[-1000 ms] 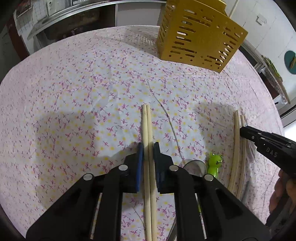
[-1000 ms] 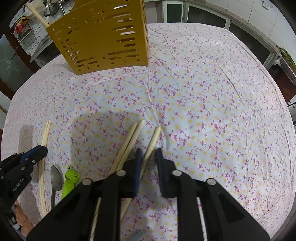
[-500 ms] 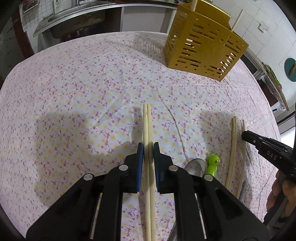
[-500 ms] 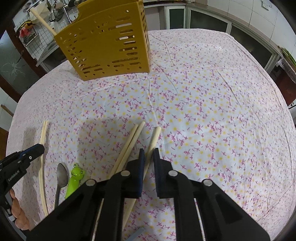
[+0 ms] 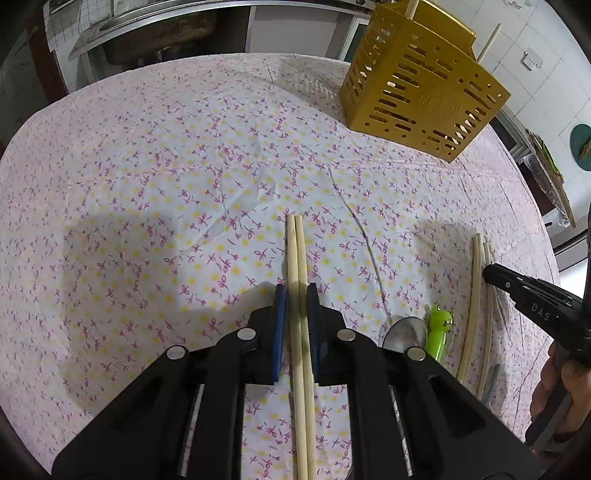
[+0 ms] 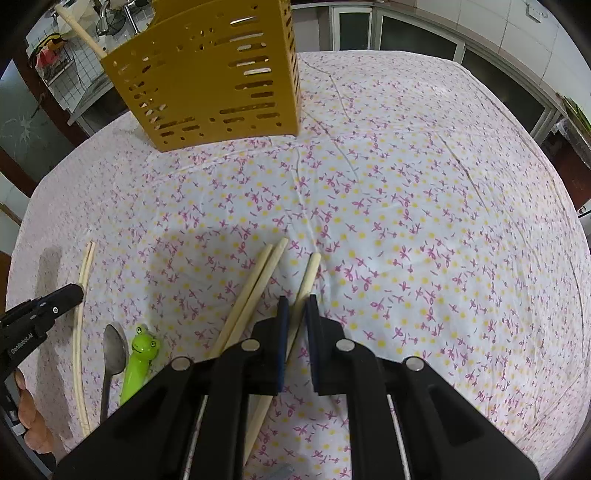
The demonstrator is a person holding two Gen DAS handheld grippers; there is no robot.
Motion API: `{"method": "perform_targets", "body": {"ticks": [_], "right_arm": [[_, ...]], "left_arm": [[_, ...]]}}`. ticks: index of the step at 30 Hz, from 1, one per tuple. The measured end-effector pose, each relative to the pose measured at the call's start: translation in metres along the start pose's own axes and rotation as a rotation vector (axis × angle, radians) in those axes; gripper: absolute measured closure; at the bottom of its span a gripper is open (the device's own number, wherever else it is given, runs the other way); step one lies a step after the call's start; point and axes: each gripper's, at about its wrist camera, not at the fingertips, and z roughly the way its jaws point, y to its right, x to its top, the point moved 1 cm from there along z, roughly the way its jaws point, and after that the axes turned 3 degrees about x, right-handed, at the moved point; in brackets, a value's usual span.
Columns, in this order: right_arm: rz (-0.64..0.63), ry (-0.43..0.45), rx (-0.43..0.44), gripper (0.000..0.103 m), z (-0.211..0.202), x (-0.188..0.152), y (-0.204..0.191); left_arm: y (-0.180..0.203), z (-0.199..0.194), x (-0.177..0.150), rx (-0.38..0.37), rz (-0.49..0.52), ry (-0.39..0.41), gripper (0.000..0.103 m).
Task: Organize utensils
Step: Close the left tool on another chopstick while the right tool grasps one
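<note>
My left gripper (image 5: 297, 293) is shut on a pair of pale wooden chopsticks (image 5: 295, 247) that point away over the flowered tablecloth. My right gripper (image 6: 297, 304) is shut on a single chopstick (image 6: 309, 269); two more chopsticks (image 6: 258, 277) lie just left of it on the cloth. A yellow slotted utensil holder (image 5: 417, 92) (image 6: 214, 81) stands upright at the far side with chopsticks poking out of it. Between the two grippers lie a metal spoon (image 6: 112, 350) and a green frog-handled utensil (image 6: 142, 354). Each gripper's black tip shows at the edge of the other's view.
The round table's cloth (image 5: 166, 177) is wrinkled in the middle. A person's hand (image 5: 565, 387) holds the right gripper. A counter with a sink (image 5: 155, 26) stands beyond the table; cabinets and a window ledge (image 6: 480, 48) lie on the other side.
The right jaws have narrowed onto the single chopstick. The left wrist view has shifted a little, showing more of the holder; its pair of chopsticks stays gripped.
</note>
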Motion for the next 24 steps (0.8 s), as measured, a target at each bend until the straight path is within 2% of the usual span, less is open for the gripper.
{"method": "perform_targets", "body": {"ticks": [5, 7, 13, 17, 24], "right_arm": [[0.002, -0.003, 0.000, 0.093, 0.001, 0.001, -0.001], [-0.001, -0.004, -0.004, 0.093, 0.002, 0.001, -0.003], [-0.004, -0.013, -0.012, 0.093, 0.003, 0.003, -0.005], [-0.010, -0.034, -0.029, 0.093, 0.006, 0.007, -0.010], [0.031, -0.057, 0.014, 0.093, 0.006, 0.015, -0.006]], "left_arm": [[0.000, -0.007, -0.001, 0.023, 0.022, 0.015, 0.093], [-0.001, -0.003, 0.000, 0.032, 0.023, 0.007, 0.097], [0.002, 0.006, 0.001, 0.019, 0.034, -0.009, 0.097], [0.011, 0.012, 0.007, 0.057, 0.052, -0.016, 0.097], [0.005, 0.013, 0.015, 0.022, 0.019, -0.029, 0.098]]}}
